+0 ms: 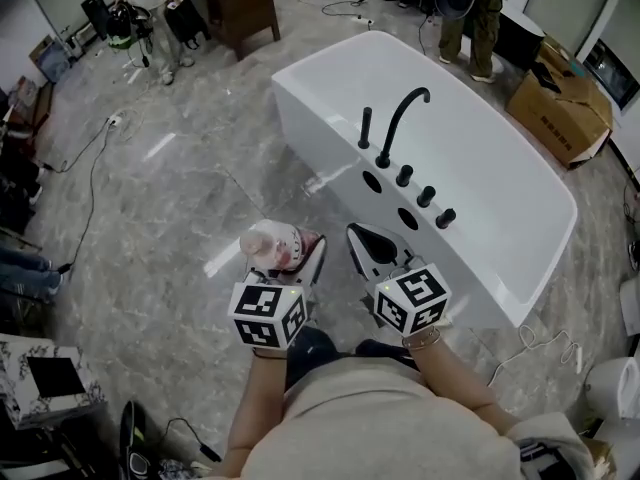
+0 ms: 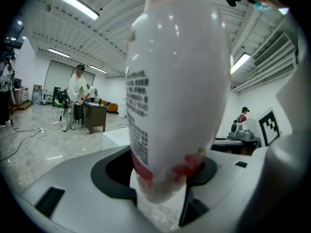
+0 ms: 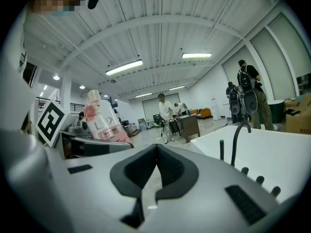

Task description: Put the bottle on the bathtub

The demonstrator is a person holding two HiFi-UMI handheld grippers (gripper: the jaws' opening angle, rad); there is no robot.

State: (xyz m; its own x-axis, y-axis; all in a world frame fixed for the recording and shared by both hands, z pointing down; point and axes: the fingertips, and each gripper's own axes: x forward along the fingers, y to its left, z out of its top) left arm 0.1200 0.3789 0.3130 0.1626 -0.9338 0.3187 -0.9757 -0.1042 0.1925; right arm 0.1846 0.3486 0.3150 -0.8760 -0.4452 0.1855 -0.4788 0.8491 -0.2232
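A white bottle [image 1: 272, 245] with a pink-red label stands upright between the jaws of my left gripper [image 1: 288, 258], which is shut on it. In the left gripper view the bottle [image 2: 180, 96] fills the middle and its base sits between the dark pads [image 2: 116, 176]. My right gripper [image 1: 363, 240] hangs beside it, shut and empty, with its jaw tips meeting in the right gripper view [image 3: 156, 148]. The white bathtub [image 1: 520, 178] lies just ahead and to the right of both grippers. From the right gripper view I see the bottle [image 3: 102, 120] at left and the tub [image 3: 272, 152] at right.
A black curved faucet [image 1: 398, 118] and several black knobs [image 1: 425, 195] stand along the tub's near rim. A cardboard box [image 1: 560, 108] sits beyond the tub. A wooden desk [image 1: 240, 3], people and floor cables [image 1: 85, 158] are at the back left.
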